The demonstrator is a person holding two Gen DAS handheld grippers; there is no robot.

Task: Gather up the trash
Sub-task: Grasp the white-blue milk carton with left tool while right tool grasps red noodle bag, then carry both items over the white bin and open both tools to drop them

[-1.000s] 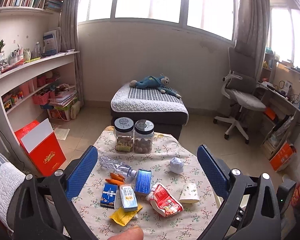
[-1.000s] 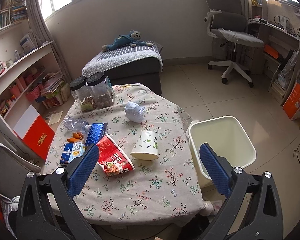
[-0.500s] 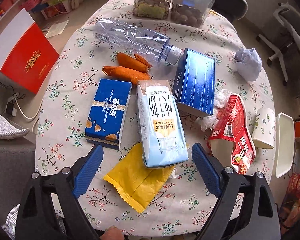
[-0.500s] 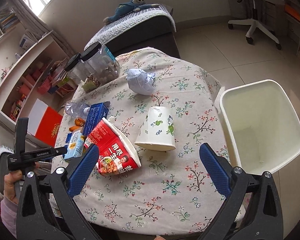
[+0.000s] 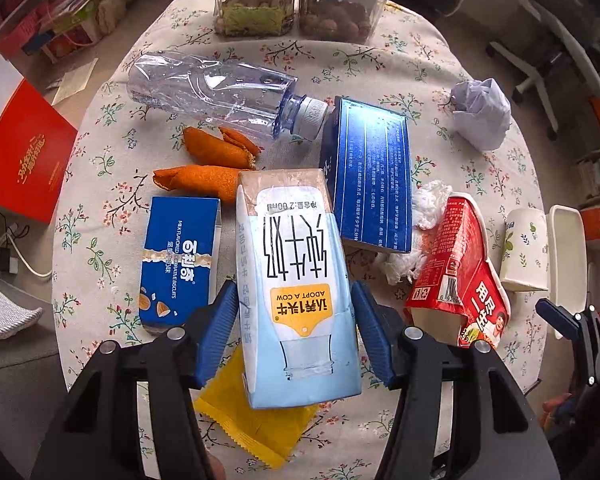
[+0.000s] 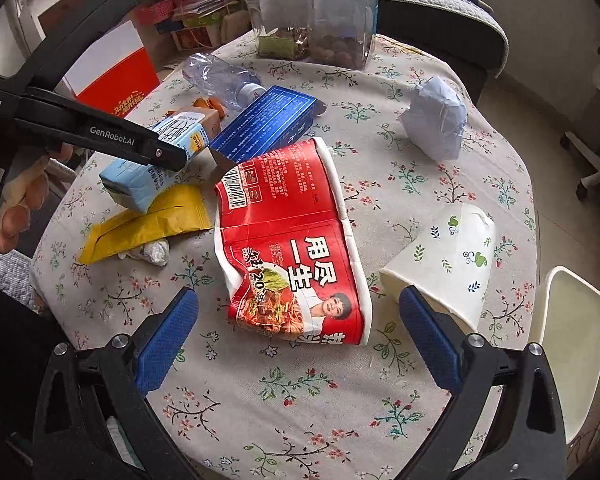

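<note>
A light blue milk carton [image 5: 296, 280] lies on the floral table [image 5: 380, 52], partly over a yellow wrapper [image 5: 256, 428]. My left gripper [image 5: 294, 324] has closed onto the carton's sides. In the right wrist view the carton [image 6: 156, 160] shows in that gripper. My right gripper [image 6: 298, 338] is open, low over a crushed red noodle cup [image 6: 292, 240]. A paper cup [image 6: 448, 264] lies on its side to the right. The white bin [image 6: 572, 344] stands beside the table.
On the table lie a crushed clear bottle [image 5: 220, 92], orange peel [image 5: 208, 164], a blue biscuit box [image 5: 180, 264], a dark blue box [image 5: 370, 176], a crumpled paper ball [image 5: 480, 112], tissue [image 6: 152, 250] and two jars [image 6: 312, 12].
Both grippers have dropped down close to the table. My left gripper has narrowed from wide open onto the milk carton. My right gripper has moved over the red noodle cup.
</note>
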